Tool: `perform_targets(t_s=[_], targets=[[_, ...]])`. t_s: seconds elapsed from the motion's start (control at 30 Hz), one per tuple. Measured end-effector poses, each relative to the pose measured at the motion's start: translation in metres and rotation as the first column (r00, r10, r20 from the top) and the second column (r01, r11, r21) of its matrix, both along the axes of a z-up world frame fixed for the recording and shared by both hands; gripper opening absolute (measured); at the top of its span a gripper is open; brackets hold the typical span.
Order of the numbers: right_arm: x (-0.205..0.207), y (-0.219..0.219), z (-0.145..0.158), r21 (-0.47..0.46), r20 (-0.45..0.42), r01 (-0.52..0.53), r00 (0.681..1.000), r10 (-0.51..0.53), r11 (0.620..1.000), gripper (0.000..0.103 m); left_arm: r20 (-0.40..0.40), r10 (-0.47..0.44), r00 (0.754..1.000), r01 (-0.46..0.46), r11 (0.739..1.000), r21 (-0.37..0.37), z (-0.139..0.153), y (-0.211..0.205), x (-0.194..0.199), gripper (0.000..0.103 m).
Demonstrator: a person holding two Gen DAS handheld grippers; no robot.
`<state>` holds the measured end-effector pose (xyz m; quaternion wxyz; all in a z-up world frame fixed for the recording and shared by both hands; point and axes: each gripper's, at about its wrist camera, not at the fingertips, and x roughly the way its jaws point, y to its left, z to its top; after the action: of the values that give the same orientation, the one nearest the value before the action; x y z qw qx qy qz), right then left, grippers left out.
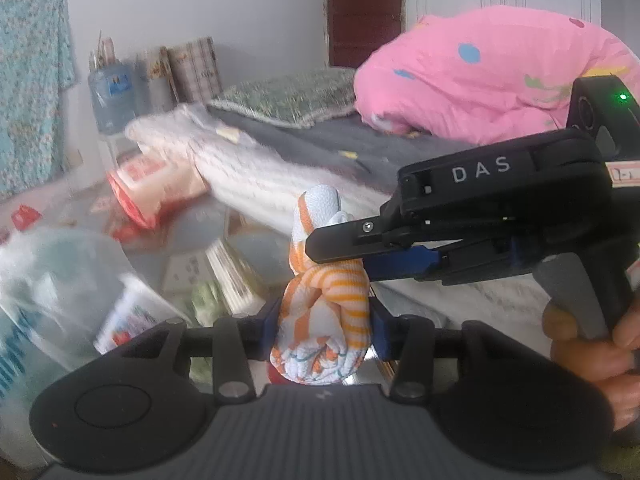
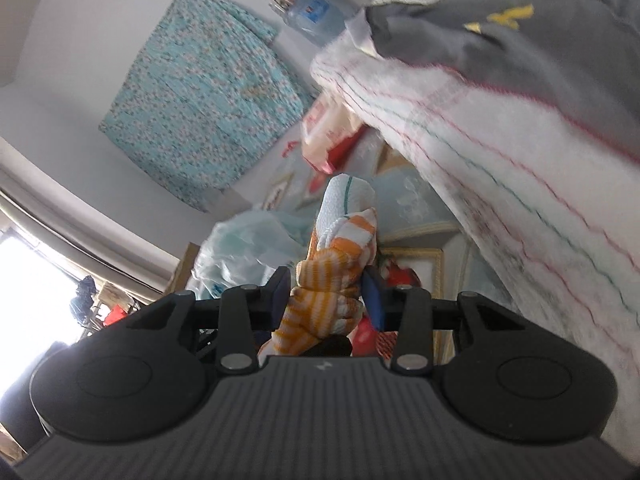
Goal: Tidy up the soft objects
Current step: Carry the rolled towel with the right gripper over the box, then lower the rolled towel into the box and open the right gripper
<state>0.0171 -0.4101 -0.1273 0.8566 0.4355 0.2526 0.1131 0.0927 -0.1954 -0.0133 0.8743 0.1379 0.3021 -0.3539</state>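
Two tongs pinching one rolled striped sock [image 1: 324, 320], bed [image 1: 400, 152] behind

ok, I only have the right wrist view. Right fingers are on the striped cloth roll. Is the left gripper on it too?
Observer: Yes. In the left wrist view the left gripper clamps one end of the striped cloth roll, and the right gripper comes in from the side and grips it further along.
Operator: Can you see what's driving the right one?
Observer: A hand is wrapped around its handle at the right edge of the frame.
Operator: Anything else soft on the bed that I'm missing?
Observer: A pink quilt lies heaped at the far end of the bed.
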Motion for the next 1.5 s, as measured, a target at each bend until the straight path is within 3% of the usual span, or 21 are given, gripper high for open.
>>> perform_targets(t_s=[0.2,0.4,0.57,0.7,0.93,1.07,1.17,1.3,1.5], targets=[[0.021,0.001,0.043,-0.040,0.112,-0.016,0.994,0.020,0.999,0.038,0.075,0.050,0.996,-0.047,0.998,-0.038,0.040,0.004,0.018,0.047],[0.051,0.024,0.102,-0.073,0.224,-0.122,0.965,0.136,0.990,0.040,0.174,0.165,0.971,-0.154,0.985,-0.072,0.088,0.034,0.020,0.047],[0.080,0.085,0.150,-0.134,0.282,-0.274,0.911,0.301,0.952,0.040,0.239,0.318,0.917,-0.306,0.948,-0.089,0.120,0.088,0.013,0.047],[0.111,0.155,0.175,-0.151,0.281,-0.433,0.843,0.458,0.889,0.040,0.240,0.447,0.862,-0.439,0.894,-0.090,0.139,0.150,0.005,0.047],[0.151,0.315,0.183,-0.151,0.148,-0.696,0.686,0.712,0.702,0.041,0.082,0.654,0.752,-0.652,0.756,-0.051,0.148,0.280,-0.003,0.047],[0.171,0.409,0.165,-0.143,0.020,-0.800,0.587,0.810,0.583,0.041,-0.012,0.746,0.666,-0.746,0.666,0.018,0.130,0.346,-0.009,0.047],[0.178,0.456,0.147,-0.138,-0.075,-0.839,0.539,0.839,0.526,0.041,-0.086,0.786,0.612,-0.782,0.618,0.077,0.112,0.383,-0.006,0.047],[0.184,0.499,0.123,-0.115,-0.174,-0.861,0.508,0.844,0.495,0.040,-0.150,0.807,0.571,-0.797,0.589,0.136,0.093,0.415,0.003,0.047],[0.204,0.530,0.081,-0.022,-0.281,-0.857,0.500,0.819,0.515,0.039,-0.153,0.838,0.524,-0.817,0.546,0.186,0.076,0.439,0.009,0.057]])
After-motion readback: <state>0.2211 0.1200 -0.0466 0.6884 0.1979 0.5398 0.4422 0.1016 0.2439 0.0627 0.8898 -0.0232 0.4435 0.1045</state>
